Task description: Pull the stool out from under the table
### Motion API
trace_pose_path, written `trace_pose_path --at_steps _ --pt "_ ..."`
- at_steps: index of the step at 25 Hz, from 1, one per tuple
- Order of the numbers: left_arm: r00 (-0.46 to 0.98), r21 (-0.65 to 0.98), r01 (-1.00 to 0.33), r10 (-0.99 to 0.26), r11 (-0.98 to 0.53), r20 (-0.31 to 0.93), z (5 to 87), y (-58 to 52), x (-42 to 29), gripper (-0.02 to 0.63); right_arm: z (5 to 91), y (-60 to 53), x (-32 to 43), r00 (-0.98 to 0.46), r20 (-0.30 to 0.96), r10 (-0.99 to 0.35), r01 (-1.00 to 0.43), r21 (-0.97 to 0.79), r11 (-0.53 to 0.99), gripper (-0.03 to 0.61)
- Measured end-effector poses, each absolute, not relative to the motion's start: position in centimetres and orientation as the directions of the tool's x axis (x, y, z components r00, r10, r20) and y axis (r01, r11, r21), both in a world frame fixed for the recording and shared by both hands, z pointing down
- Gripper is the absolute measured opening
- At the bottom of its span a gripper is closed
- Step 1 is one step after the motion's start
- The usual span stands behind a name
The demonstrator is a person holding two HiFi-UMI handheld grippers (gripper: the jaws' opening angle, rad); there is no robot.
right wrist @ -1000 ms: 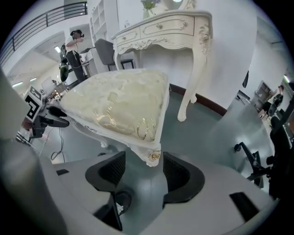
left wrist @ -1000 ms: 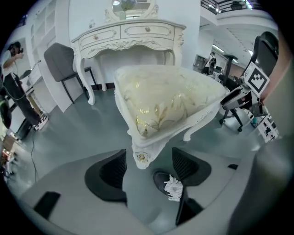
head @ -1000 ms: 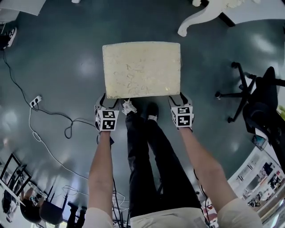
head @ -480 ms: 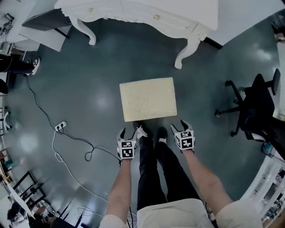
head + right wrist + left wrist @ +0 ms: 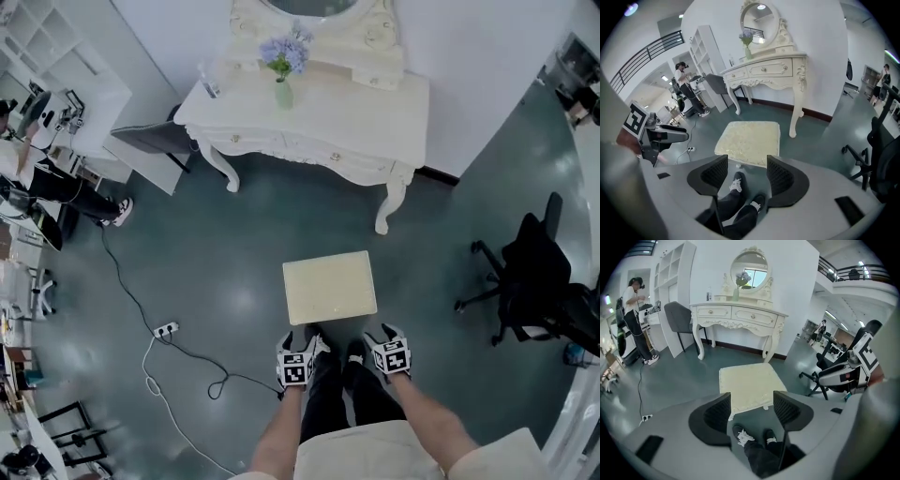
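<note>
Gaping empty, right tongs [image 5: 385, 335] and left tongs [image 5: 300, 339], left just narrowed, stool [image 5: 329, 287] ahead, untouched.

We see the cream, rectangular, cushioned stool [image 5: 329, 287] standing upright on short white legs. It is just ahead of and below our left gripper [image 5: 300, 342] and right gripper [image 5: 384, 335], touching neither. The white carved dressing table [image 5: 366, 111] stands farther ahead, and the stool is fully clear of it.
</note>
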State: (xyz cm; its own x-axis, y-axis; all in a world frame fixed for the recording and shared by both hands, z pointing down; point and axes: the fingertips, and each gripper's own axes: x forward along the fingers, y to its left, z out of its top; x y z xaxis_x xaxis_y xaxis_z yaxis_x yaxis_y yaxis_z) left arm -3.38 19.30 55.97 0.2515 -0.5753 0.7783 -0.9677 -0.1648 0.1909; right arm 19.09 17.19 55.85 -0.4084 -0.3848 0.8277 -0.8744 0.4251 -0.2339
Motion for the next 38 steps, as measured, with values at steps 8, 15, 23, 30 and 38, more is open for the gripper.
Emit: trace_pose_path --at_steps 8,15,23,30,38 --pt "0.218 0.185 -0.976 -0.604 -0.118 0.767 49.1 21.1 -4.4 0.29 48.2 17.7 18.6 -0.477 0.765 -0.433 -0.864 -0.318 0.39 0.287" --pt "0.198 0.172 -0.979 -0.707 -0.109 0.679 43.0 19.5 -3.3 0.29 45.2 17.5 18.4 -0.559 0.683 -0.471 -0.826 -0.407 0.39 0.287" --pt "0.228 0.2 -0.971 -0.76 -0.131 0.608 39.6 18.8 0.3 0.29 44.4 19.9 16.8 -0.663 0.657 -0.359 -0.727 -0.449 0.52 0.287" --pt "0.249 0.206 -0.967 -0.753 -0.153 0.609 41.0 20.5 1.6 0.284 44.1 19.7 17.2 -0.667 0.652 -0.361 -0.721 -0.444 0.532 0.287" --pt "0.26 0.207 -0.964 -0.758 -0.167 0.599 40.6 20.4 1.8 0.238 43.8 19.2 16.3 -0.664 0.652 -0.368 -0.717 -0.414 0.56 0.195"
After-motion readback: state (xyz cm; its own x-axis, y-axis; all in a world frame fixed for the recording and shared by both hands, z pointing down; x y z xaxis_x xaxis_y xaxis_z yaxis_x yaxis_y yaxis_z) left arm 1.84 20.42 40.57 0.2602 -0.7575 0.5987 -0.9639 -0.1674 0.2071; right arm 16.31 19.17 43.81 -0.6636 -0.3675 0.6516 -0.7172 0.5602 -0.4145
